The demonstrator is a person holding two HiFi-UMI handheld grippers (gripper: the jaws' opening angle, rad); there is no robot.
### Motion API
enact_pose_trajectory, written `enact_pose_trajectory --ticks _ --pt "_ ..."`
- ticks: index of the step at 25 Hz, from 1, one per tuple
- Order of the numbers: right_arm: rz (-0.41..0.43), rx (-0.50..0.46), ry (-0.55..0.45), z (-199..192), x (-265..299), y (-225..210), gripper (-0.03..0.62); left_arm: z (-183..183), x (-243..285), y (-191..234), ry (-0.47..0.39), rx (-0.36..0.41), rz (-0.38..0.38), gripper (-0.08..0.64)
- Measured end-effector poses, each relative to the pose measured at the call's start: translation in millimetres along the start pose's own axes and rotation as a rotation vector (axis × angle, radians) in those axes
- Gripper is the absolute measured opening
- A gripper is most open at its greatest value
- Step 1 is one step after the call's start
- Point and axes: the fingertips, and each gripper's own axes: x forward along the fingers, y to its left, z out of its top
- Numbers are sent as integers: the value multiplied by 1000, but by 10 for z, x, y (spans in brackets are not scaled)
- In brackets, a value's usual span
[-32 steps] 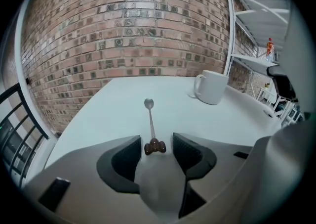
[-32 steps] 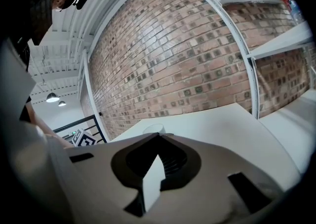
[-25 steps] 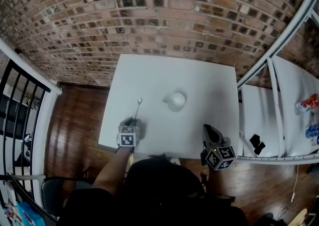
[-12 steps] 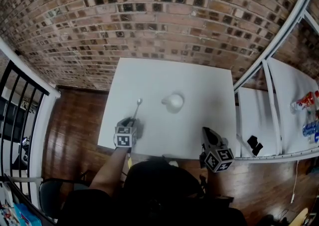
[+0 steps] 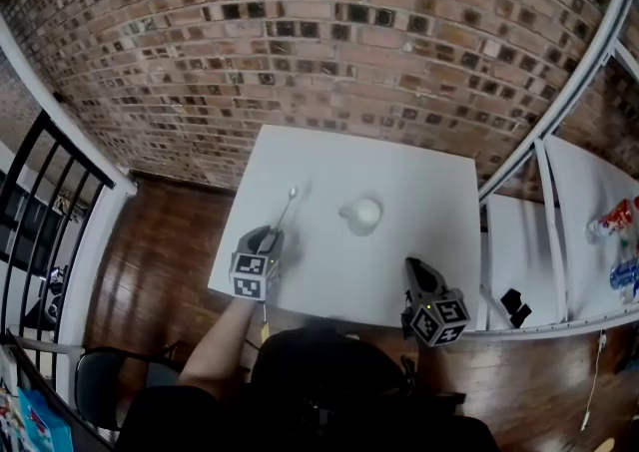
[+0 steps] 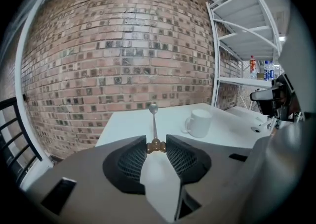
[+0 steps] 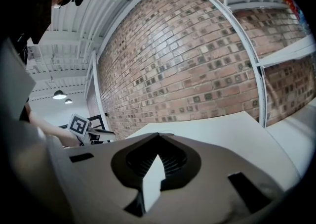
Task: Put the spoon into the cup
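Observation:
A metal spoon (image 6: pixel 154 119) with a brown handle end is pinched between the pads of my left gripper (image 6: pixel 156 146), its bowl pointing away toward the brick wall. In the head view the spoon (image 5: pixel 287 209) hangs over the white table (image 5: pixel 419 181) ahead of the left gripper (image 5: pixel 270 234). A white cup (image 5: pixel 363 213) stands upright mid-table, to the right of the spoon and apart from it; it also shows as the cup (image 6: pixel 200 122). My right gripper (image 5: pixel 415 267) rests at the table's near right edge, jaws closed on nothing (image 7: pixel 158 137).
A white shelving rack (image 5: pixel 549 191) stands right of the table, with bottles (image 5: pixel 614 213) and a small black object (image 5: pixel 514 305) on it. A black railing (image 5: pixel 40 191) runs along the left. The brick wall (image 5: pixel 300 31) backs the table. A chair (image 5: pixel 100 380) sits near left.
My left gripper has risen from the table with the spoon held in it, and the spoon now hangs in the air. The right gripper has stayed put.

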Motion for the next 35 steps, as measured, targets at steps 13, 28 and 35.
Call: enact_pose_trajectory --ticks 13,28,35 --pt "-21 -33 -55 220 -77 -64 5 652 -69 -414 -125 82 -132 120" --pt "-169 -10 -117 345 -526 -500 5 547 347 -1260 -31 145 -354 120" --pt "-203 11 -110 226 -689 -582 5 273 533 -1414 111 179 -386 120"
